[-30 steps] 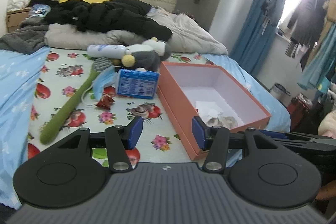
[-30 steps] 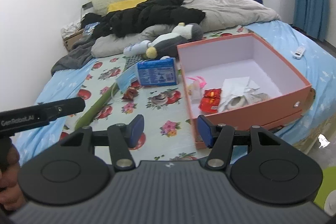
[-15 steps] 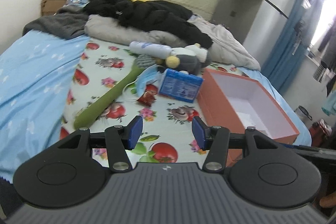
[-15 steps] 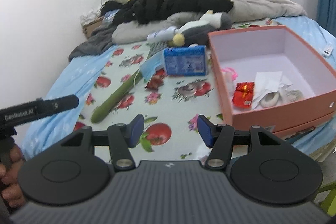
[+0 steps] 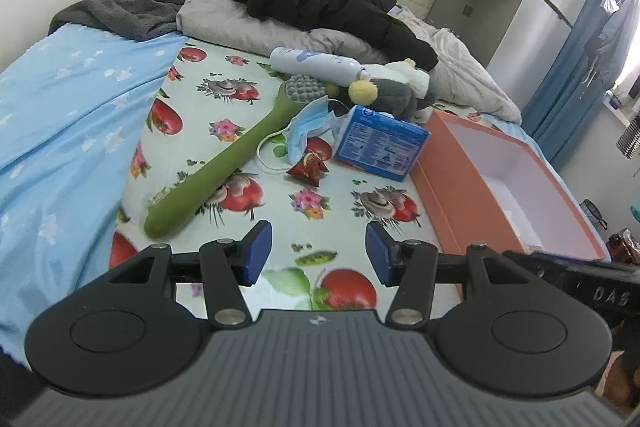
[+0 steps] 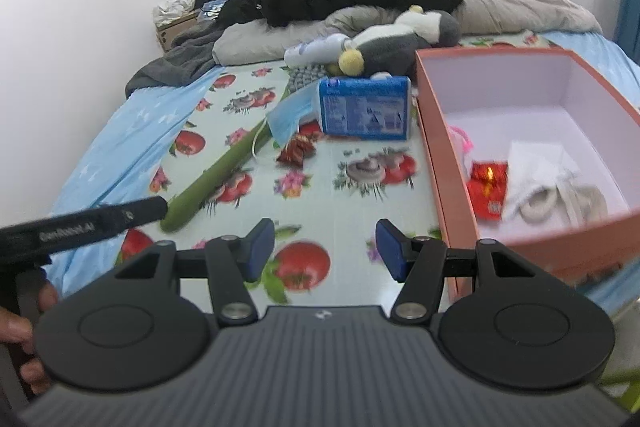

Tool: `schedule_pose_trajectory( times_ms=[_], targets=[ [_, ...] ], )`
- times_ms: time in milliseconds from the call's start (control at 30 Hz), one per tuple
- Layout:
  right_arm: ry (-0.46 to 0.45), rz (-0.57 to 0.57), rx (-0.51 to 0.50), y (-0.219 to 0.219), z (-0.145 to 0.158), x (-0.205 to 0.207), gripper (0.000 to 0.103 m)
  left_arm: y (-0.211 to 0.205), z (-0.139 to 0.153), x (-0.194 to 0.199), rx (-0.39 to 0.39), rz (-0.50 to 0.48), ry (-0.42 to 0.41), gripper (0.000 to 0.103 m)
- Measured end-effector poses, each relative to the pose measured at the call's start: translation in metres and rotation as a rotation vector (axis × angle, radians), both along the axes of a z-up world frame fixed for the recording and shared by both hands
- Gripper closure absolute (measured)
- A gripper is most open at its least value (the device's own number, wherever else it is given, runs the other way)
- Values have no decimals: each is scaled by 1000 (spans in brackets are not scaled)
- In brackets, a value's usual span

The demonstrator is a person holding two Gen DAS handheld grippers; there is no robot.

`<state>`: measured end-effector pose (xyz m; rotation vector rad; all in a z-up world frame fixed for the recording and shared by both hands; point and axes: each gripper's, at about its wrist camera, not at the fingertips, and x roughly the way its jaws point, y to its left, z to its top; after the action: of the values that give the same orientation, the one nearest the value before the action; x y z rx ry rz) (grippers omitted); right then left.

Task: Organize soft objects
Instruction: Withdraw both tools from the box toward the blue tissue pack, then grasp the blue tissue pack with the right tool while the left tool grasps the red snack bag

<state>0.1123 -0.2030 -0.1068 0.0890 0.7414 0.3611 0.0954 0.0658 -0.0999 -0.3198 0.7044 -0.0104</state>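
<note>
Soft objects: plush toy (image 6: 404, 39), face mask (image 6: 290, 115) ahead on bed, unboxed | box (image 6: 452, 163) right, partly filled | both hand-held grippers (image 5: 316, 253) (image 6: 325, 251) open, empty

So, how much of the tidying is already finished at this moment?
Early stage. Done: the orange box already holds a red packet and white items. In hand: nothing; left gripper and right gripper are open and empty. Left: face mask, plush penguin and green massager lie on the bed.
</note>
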Motion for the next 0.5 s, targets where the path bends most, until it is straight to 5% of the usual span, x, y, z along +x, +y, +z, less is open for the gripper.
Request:
schedule_pose_trajectory(
  times_ms=[300, 500],
  targets=[
    [-10, 2, 5, 28, -10, 83, 44, 4, -44, 94, 16, -43, 36, 41],
    [33, -119, 99, 39, -25, 146, 44, 4, -75, 153, 18, -93, 46, 41]
  ],
)
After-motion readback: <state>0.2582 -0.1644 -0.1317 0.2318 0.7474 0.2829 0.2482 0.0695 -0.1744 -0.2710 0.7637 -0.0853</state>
